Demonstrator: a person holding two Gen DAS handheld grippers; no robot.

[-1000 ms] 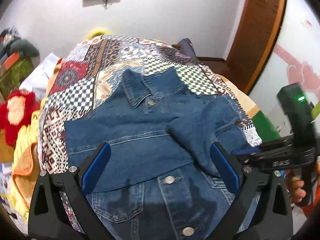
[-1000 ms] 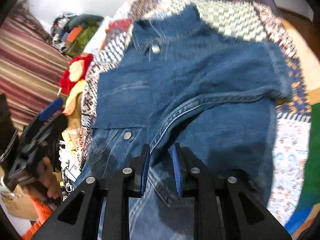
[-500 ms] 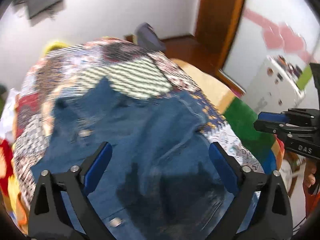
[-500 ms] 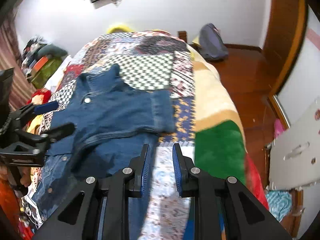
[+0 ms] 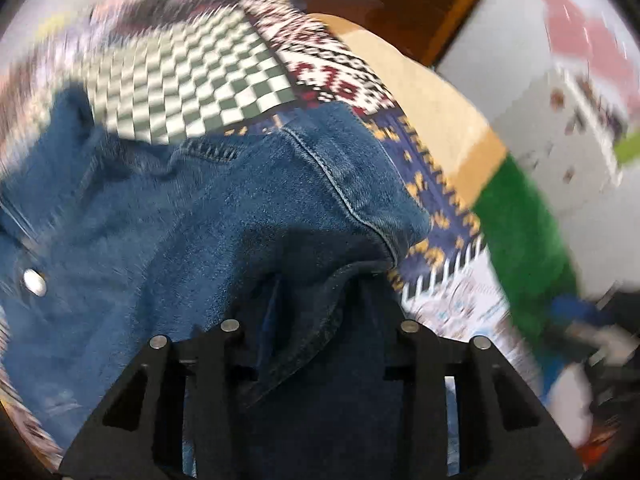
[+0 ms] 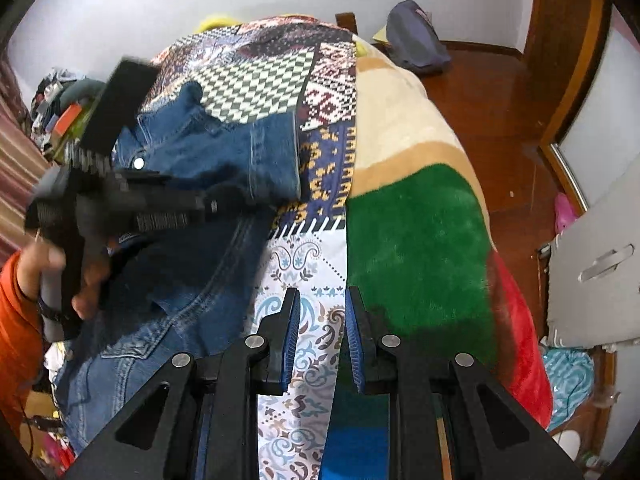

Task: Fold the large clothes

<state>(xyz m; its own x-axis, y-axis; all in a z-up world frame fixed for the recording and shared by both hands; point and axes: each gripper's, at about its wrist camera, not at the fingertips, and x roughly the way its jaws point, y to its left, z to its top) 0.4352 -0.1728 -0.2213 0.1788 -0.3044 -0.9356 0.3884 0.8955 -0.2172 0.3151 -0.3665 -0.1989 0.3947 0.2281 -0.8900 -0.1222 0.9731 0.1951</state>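
Observation:
A blue denim jacket (image 5: 240, 208) lies on the patchwork bed, its sleeve folded across the body; in the right wrist view the jacket (image 6: 224, 152) fills the left half. My left gripper (image 5: 324, 304) points steeply down into it. Its jaws are closing on a dark fold of the jacket's edge, and denim hides most of both fingers. The right wrist view shows the left gripper (image 6: 216, 202) with its tips buried in the cloth, held by a hand (image 6: 86, 292). My right gripper (image 6: 322, 336) is shut with nothing in it, above the paisley blanket to the jacket's right.
The patchwork blanket (image 6: 256, 80) covers the bed, with a green patch (image 6: 416, 240) and a red edge on the right. Beyond lie wooden floor, a grey bag (image 6: 416, 40) and a white cabinet (image 6: 600, 272). Clutter (image 6: 60, 104) piles up at the left.
The left gripper swung right and down onto the jacket's right side, and its wide jaws closed onto a fold. The right gripper moved right, off the jacket, and stayed shut.

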